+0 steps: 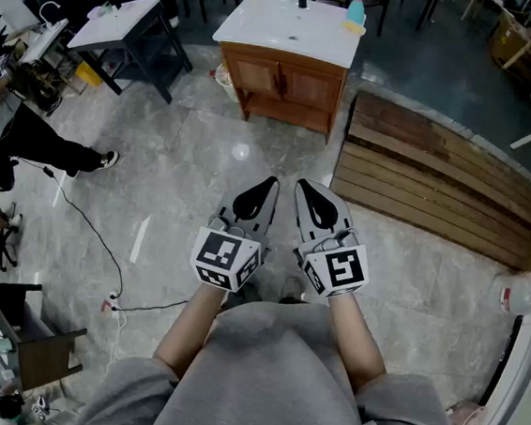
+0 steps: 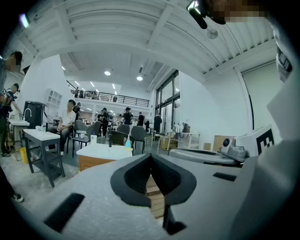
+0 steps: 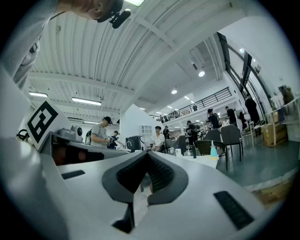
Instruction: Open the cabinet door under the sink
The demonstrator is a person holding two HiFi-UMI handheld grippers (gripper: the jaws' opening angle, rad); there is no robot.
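Observation:
The sink cabinet [image 1: 284, 84] stands far ahead across the floor: brown wood under a white basin top, with both doors shut and dark handles at the middle. In the left gripper view the cabinet [image 2: 93, 162] shows small, left of the jaws. My left gripper [image 1: 269, 185] and right gripper [image 1: 303, 188] are held side by side close to my body, well short of the cabinet. The left gripper [image 2: 151, 157] and the right gripper [image 3: 147, 154] each have their dark pads closed together with nothing between them.
A low platform of wooden planks [image 1: 429, 182] lies right of the cabinet. A blue bottle [image 1: 356, 9] stands on the basin top. A black cable [image 1: 93, 236] runs over the grey floor at left, near a seated person [image 1: 28, 139] and a white table [image 1: 125, 22]. A white jug [image 1: 519, 296] sits at right.

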